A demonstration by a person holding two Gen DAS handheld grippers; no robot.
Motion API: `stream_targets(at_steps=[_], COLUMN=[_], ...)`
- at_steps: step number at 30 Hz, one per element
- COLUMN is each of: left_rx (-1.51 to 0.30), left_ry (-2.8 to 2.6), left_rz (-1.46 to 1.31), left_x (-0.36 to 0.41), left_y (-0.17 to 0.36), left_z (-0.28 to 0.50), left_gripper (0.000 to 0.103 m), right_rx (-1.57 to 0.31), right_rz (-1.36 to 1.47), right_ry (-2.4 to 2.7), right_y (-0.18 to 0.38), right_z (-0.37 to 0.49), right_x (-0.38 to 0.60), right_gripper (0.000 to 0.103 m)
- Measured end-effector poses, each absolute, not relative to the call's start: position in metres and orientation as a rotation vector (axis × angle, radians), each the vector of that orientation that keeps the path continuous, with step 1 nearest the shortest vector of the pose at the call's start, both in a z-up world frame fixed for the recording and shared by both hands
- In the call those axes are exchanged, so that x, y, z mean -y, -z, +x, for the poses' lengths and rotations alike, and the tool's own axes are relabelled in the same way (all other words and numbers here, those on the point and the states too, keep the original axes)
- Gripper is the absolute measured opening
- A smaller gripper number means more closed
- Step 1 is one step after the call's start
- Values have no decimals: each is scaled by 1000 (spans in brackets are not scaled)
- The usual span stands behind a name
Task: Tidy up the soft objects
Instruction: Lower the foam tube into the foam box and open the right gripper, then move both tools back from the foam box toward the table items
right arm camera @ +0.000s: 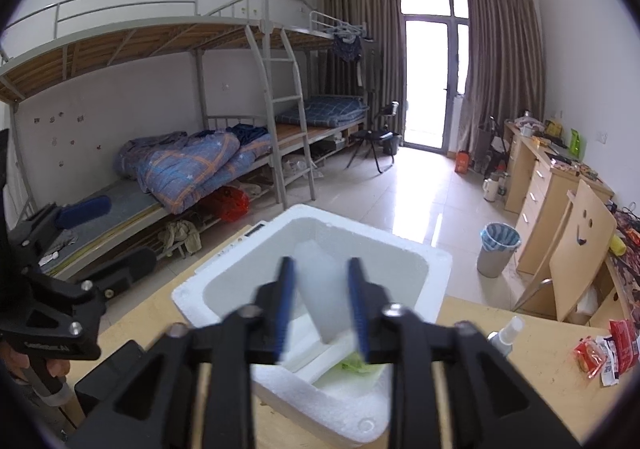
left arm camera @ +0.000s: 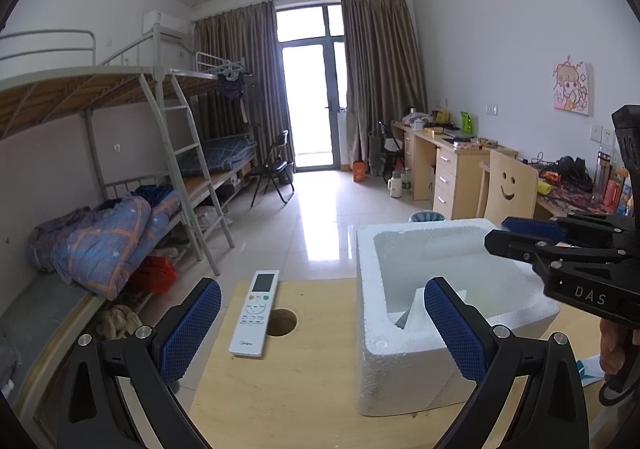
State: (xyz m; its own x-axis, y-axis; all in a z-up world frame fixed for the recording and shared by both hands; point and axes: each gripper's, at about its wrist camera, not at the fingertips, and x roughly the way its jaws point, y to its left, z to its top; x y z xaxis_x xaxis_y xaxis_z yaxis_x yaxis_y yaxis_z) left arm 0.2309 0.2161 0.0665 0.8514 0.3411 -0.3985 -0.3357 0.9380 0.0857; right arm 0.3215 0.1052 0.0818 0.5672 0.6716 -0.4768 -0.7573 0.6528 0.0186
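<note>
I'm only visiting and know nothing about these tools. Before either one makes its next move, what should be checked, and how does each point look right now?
1. Left gripper free to work: ok, jaws wide apart and holding nothing.
2. Right gripper lined up over the foam box: ok.
3. Right jaws actually gripping the white pad seen between them: cannot tell, as that part is blurred.
4. Box open and able to take more: ok, there is no lid, and the pad and a green item sit low inside.
5. Remote control out of the way: ok, it lies on the wooden table apart from the box.
</note>
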Motion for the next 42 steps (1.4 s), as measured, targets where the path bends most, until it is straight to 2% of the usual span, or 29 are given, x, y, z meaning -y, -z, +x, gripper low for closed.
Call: stream_targets(at_steps=[1,4,24,26,30,31,32,34,42], left_rx=[-424,-427,-392,-379,-341,-333,-328,-318,-282], left_ry=[-353,-350,-319,-313,-289,-286,-282,-278,-264], left_rz=[13,18,25,24,33,35,38,46,65], left_x=[-215,-212,-188,-183,-169,-166,-162,-156,-128], left_y=[-67,-66,-83,-88,-100,-103,-105,-109,-117], left_z=[231,230,209,203,185,181,177,169,131], left_gripper=[102,102,102,102,102,102,102,102,102], right_rx=[-471,-468,-415,-402,-364,-359,-353,-326,-294], right_rz=[-194,-174,-169,-159,-157,-154,-151,-134,-117], right_ry=[-841,-837,-838,-838,-832,-832,-831,-825,-802], right_y=[-82,-85,-109,-113,-123,-125,-126,-131,-138], right_z=[322,319,288,281,261,256,252,240,205], right_x=[-104,-97,-70,-64,-54,-51,-48,-39,-11], right_gripper=[48,55,57,67,69,75,87,103,103])
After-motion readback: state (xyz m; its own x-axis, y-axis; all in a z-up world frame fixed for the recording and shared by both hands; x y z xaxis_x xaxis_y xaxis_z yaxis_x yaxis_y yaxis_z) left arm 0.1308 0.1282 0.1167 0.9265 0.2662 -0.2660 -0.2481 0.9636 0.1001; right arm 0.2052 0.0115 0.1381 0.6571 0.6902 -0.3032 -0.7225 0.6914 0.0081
